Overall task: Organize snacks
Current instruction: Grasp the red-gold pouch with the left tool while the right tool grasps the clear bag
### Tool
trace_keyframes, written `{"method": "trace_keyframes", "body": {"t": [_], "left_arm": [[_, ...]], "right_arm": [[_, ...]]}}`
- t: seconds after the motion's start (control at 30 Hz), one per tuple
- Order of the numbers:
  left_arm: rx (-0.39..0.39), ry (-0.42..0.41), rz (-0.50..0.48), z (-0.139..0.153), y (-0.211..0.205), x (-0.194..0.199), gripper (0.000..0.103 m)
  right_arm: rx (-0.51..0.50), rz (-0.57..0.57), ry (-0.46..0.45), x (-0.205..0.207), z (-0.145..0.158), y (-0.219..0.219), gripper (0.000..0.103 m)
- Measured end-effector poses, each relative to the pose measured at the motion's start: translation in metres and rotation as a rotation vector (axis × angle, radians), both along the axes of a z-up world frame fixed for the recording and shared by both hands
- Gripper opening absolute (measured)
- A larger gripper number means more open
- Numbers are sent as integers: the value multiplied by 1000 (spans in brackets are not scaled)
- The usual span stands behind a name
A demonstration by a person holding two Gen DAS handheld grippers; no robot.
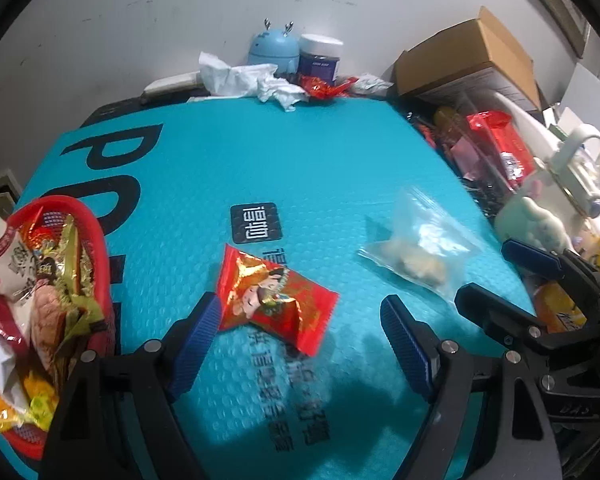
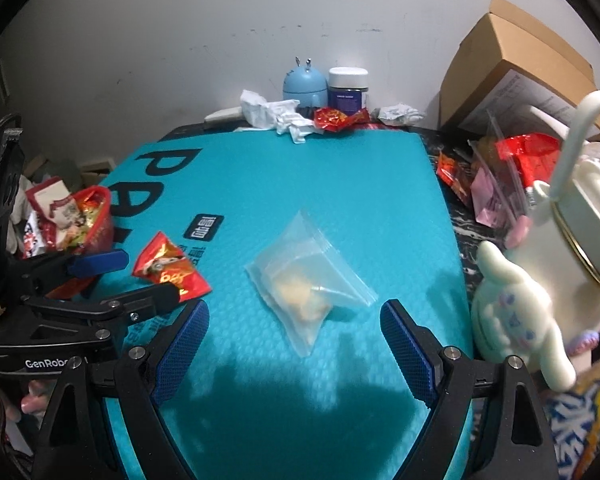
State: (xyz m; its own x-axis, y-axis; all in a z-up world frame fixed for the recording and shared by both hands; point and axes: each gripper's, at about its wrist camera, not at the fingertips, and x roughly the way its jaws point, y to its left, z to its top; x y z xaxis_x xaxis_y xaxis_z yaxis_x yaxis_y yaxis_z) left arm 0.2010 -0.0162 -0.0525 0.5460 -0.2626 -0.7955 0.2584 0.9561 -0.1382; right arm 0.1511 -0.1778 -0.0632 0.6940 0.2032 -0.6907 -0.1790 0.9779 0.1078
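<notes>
Left fingers (image 1: 204, 328) spread wide, red packet (image 1: 274, 298) between them, touching the left pad; right gripper (image 2: 296, 340) likewise released, clear bag (image 2: 304, 276) just ahead.

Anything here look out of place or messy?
Yes: two snacks lie loose on the teal mat outside the red basket, a red packet and a clear bag. Crumpled tissues clutter the far edge.

Glossy foil wrapper (image 1: 274, 298), bubble-textured mat (image 1: 320, 168)
</notes>
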Motion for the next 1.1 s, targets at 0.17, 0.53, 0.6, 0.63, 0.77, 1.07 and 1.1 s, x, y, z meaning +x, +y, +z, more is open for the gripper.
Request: {"method": "trace_keyframes", "body": {"t": [0.17,0.53,0.6,0.63,0.77,1.07,1.1], "left_arm": [[-1,19,2,-9,1,11,81],[13,49,12,-25,-1,21,81],[25,33,7,-25,-2,20,78],[36,22,5,-25,-3,18,73],[33,20,2,-24,0,17,64],[22,50,-22,-22,-1,-5,55],[21,53,-24,-22,-1,-9,55]], "right_arm": [[2,4,-12,17,-7,0,88],[20,18,35,45,-24,-5,86],[22,30,42,45,-26,-3,79],[22,31,37,43,-26,-3,75],[26,36,52,42,-27,-2,51],[32,40,72,18,-25,2,41],[36,39,76,14,-25,1,41]]}}
